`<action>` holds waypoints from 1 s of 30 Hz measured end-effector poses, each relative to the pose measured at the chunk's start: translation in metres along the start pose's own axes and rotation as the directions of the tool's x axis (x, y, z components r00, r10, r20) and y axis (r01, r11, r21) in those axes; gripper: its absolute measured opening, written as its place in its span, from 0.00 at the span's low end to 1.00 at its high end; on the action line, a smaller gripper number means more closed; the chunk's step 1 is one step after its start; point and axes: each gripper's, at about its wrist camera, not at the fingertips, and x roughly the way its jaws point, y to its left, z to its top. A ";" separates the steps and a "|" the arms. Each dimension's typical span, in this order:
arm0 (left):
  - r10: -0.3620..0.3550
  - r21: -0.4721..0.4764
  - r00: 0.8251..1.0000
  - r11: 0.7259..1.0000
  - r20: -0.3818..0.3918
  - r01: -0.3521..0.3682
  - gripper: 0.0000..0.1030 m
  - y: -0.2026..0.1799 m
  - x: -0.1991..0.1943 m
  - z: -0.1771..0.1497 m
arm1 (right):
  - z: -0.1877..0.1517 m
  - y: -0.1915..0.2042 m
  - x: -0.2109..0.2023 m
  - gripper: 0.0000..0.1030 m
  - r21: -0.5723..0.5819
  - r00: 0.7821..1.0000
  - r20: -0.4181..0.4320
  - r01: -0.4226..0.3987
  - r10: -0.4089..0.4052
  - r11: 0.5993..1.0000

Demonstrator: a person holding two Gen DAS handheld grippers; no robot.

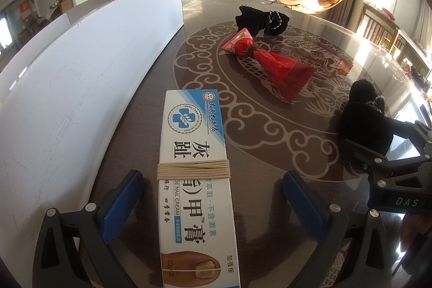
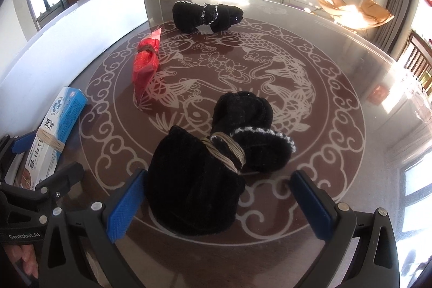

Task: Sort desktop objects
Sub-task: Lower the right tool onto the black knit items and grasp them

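Observation:
A white and blue nail cream box (image 1: 195, 180) bound with tan string lies on the table between the fingers of my left gripper (image 1: 213, 196), which is open and not touching it. The same box (image 2: 54, 131) shows at the left of the right wrist view. My right gripper (image 2: 216, 204) is open around a black cloth bundle (image 2: 205, 174) tied with string; its left pad (image 2: 124, 209) sits close to the cloth. A red packet (image 1: 267, 64) tied with cord lies mid-table, also seen as the red packet (image 2: 145, 64). A second black bundle (image 2: 206, 16) lies farther back.
A long white panel (image 1: 81, 77) runs along the table's left side, close to the box. The round brown glass table (image 2: 324, 104) carries a fish pattern. The right gripper's body (image 1: 397, 174) stands at the right. A hand (image 2: 21, 258) holds the left gripper.

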 end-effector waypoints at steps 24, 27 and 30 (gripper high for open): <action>0.000 0.000 1.000 1.000 0.000 0.000 1.00 0.000 0.000 0.000 | -0.004 0.000 -0.001 1.00 0.001 0.999 0.035 0.000 -0.001 1.000; 0.000 0.000 1.000 1.000 0.000 0.000 1.00 0.000 0.000 0.000 | -0.004 0.000 -0.002 1.00 0.001 0.999 0.035 0.001 -0.001 1.000; 0.000 0.000 1.000 1.000 0.000 0.000 1.00 0.000 0.000 0.000 | -0.004 0.000 -0.002 1.00 0.001 0.999 0.035 0.001 -0.001 1.000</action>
